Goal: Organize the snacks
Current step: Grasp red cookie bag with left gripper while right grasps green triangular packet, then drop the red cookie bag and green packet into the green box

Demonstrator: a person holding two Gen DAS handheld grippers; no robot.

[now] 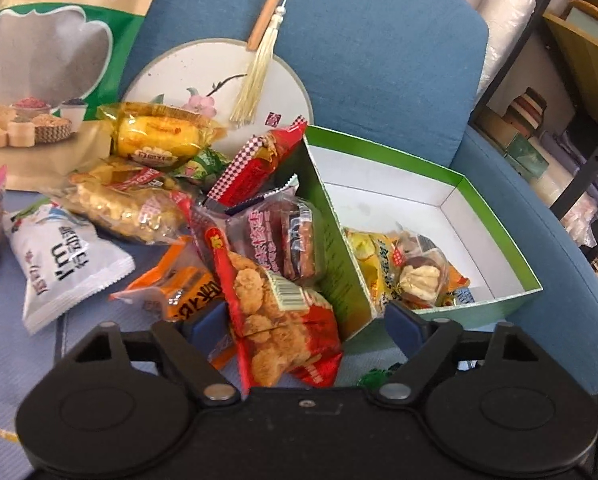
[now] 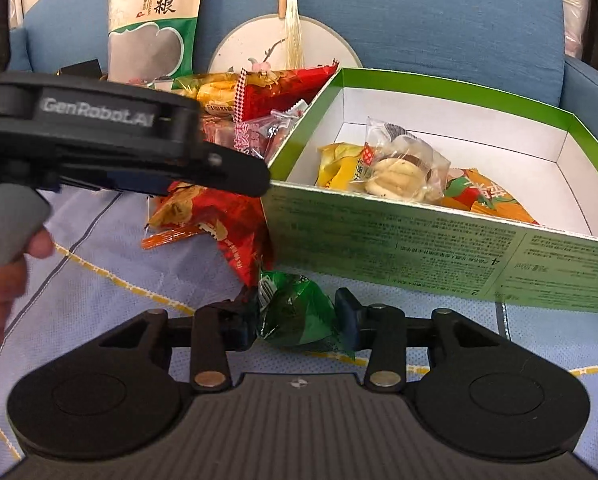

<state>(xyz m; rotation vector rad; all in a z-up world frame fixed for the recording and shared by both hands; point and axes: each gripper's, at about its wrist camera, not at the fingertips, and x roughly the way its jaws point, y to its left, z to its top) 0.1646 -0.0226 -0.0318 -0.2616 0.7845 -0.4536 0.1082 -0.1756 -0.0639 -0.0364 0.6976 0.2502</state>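
Right gripper (image 2: 297,322) has its pads pinched on the crinkly green foil snack packet (image 2: 299,316), on the blanket just before the green cardboard box (image 2: 419,240). Box lies ahead-right. Left gripper (image 1: 299,320) spread wide around the red cookie bag (image 1: 275,312).

Glossy plastic snack packets (image 1: 275,312), matt cardboard box (image 1: 495,216)

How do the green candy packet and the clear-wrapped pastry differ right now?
The green candy packet lies on the cloth outside the box; the clear-wrapped pastry is already inside it. The packet sits between the right gripper fingers; the pastry is untouched. Both are sealed single snacks.
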